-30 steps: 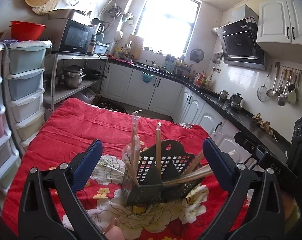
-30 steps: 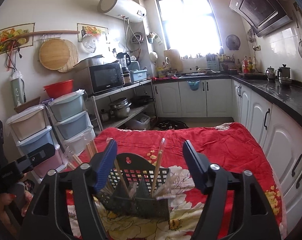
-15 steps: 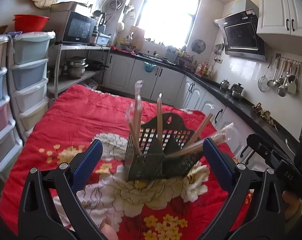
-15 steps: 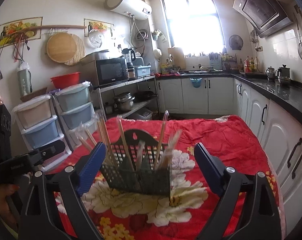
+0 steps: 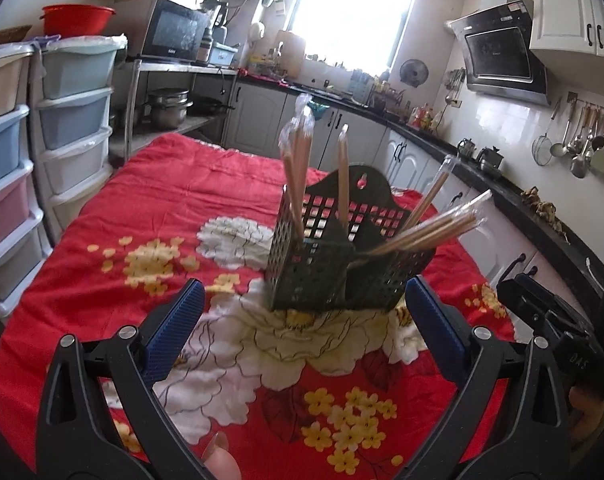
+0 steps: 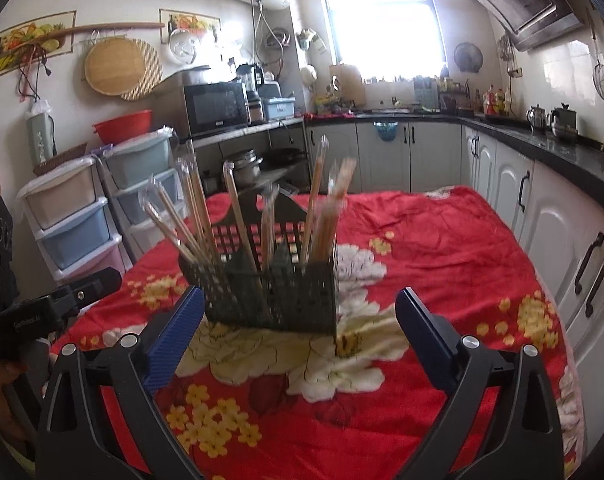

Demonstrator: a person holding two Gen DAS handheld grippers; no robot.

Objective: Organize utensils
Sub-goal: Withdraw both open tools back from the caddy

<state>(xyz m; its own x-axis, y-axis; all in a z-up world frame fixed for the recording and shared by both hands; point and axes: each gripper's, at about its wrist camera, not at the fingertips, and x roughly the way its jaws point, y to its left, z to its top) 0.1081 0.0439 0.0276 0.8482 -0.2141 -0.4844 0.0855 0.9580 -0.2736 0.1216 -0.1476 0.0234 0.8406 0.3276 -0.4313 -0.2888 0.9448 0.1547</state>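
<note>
A dark perforated utensil caddy stands upright on the red floral cloth, holding several plastic-wrapped chopstick pairs; some lean out to the right. My left gripper is open and empty, just in front of the caddy. In the right wrist view the same caddy with the wrapped chopsticks stands ahead of my right gripper, which is open and empty. Each gripper's body shows at the edge of the other's view.
Stacked plastic drawers stand left of the table. White cabinets under a black counter run along the right. A metal shelf with a microwave and pots stands behind. The cloth-covered table ends near the cabinets.
Both grippers have pulled back and up from the caddy, so it now sits farther ahead and lower between the fingers. The caddy and chopsticks have stayed in place.
</note>
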